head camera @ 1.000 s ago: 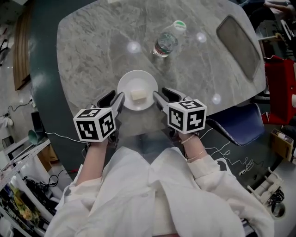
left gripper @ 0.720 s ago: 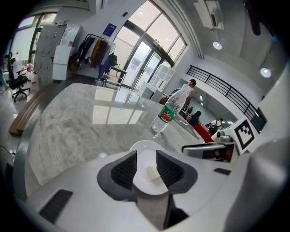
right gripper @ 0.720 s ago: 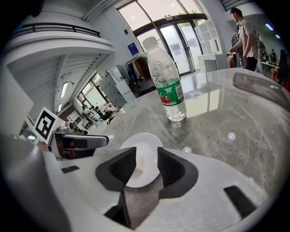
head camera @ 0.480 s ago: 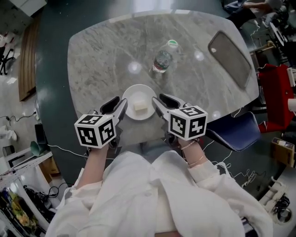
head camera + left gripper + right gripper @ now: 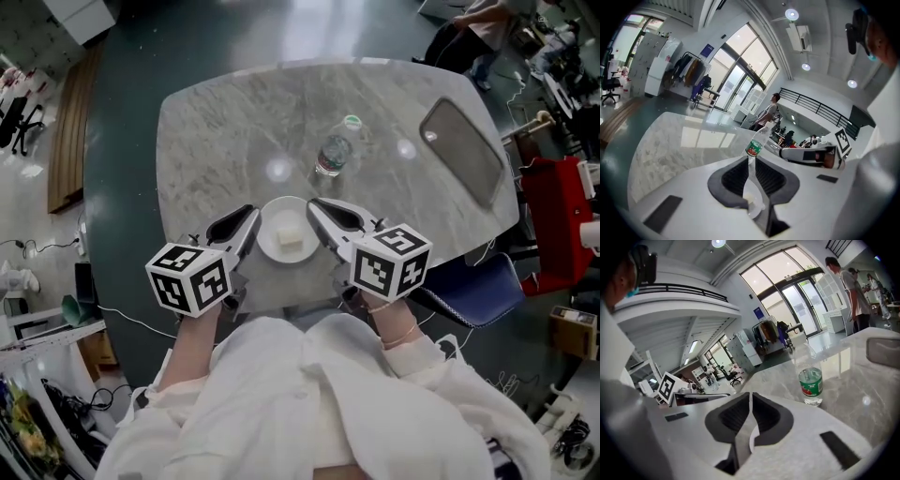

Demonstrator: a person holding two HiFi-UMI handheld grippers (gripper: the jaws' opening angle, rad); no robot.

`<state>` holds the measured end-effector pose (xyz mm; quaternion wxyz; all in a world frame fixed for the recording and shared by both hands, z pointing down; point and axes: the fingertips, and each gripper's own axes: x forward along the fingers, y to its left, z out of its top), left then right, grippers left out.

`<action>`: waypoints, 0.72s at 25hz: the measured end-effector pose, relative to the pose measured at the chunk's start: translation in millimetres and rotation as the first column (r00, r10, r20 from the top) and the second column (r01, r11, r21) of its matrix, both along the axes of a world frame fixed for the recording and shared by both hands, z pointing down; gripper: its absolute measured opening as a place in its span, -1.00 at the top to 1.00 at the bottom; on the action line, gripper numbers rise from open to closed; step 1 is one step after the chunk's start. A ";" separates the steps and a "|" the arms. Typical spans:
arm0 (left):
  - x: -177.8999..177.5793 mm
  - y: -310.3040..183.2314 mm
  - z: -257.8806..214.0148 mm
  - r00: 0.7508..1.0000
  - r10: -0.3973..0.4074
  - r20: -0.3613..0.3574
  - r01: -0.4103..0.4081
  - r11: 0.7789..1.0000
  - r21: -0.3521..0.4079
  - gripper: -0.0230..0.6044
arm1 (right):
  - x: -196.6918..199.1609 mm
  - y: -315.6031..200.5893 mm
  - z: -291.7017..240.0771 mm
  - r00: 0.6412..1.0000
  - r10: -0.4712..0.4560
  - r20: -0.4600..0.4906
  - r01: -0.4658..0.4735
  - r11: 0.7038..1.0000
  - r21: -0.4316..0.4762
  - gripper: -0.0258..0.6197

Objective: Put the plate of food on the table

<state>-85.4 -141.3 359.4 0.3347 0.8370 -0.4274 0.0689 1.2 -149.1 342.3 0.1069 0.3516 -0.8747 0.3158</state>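
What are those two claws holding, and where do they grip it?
The plate, by its rim: the left gripper is closing its jaws on the left edge, the right gripper on the right edge.

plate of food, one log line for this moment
plate: at table near edge | left gripper: jaws closing, rim between | right gripper: jaws closing, rim between

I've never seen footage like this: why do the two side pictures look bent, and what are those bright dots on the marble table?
Head view: the dots on the marble table look like ceiling lamps mirrored in its polish. Left gripper view: a wide-angle lens bows the railing and darkens the corners. Right gripper view: same bowing; the water bottle stays sharp.
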 end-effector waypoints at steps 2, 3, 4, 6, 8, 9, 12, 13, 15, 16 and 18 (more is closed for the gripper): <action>4.3 2.0 -12.2 1.000 0.023 -0.019 -0.022 0.999 0.042 0.78 | -5.3 2.1 -10.9 0.999 -0.028 0.030 0.027 0.999 0.024 0.88; 6.8 3.3 -18.3 0.999 0.034 -0.034 -0.032 0.998 0.062 0.79 | -7.0 3.0 -15.6 0.998 -0.038 0.040 0.037 0.999 0.034 0.88; 9.2 4.7 -23.9 0.998 0.046 -0.049 -0.042 0.996 0.079 0.80 | -8.0 4.0 -19.5 0.998 -0.045 0.045 0.043 0.998 0.043 0.89; 13.4 7.1 -32.9 0.996 0.065 -0.068 -0.058 0.993 0.105 0.82 | -9.0 5.6 -25.7 0.997 -0.056 0.043 0.054 0.997 0.059 0.91; 17.2 8.9 -38.3 0.994 0.078 -0.078 -0.069 0.991 0.115 0.83 | -9.2 6.9 -31.2 0.997 -0.066 0.044 0.062 0.995 0.075 0.91; 19.1 9.7 -40.2 0.993 0.083 -0.085 -0.073 0.990 0.117 0.84 | -9.0 7.4 -33.6 0.997 -0.068 0.048 0.064 0.995 0.080 0.91; 24.0 11.1 -43.4 0.991 0.094 -0.098 -0.082 0.989 0.121 0.85 | -8.7 8.6 -38.1 0.996 -0.070 0.061 0.065 0.994 0.084 0.92; 25.0 10.8 -43.3 0.991 0.095 -0.091 -0.083 0.989 0.124 0.85 | -8.6 8.8 -38.4 0.996 -0.069 0.062 0.064 0.994 0.083 0.92; 26.7 9.5 -41.4 0.993 0.095 -0.063 -0.087 0.988 0.128 0.85 | -8.6 8.5 -37.3 0.996 -0.071 0.059 0.065 0.994 0.084 0.92; 27.9 9.0 -40.6 0.994 0.097 -0.052 -0.089 0.988 0.129 0.85 | -8.8 8.4 -36.4 0.996 -0.074 0.055 0.069 0.994 0.085 0.92; 31.0 9.3 -39.8 0.994 0.103 -0.046 -0.096 0.987 0.129 0.85 | -9.3 8.9 -34.6 0.995 -0.084 0.044 0.080 0.993 0.088 0.92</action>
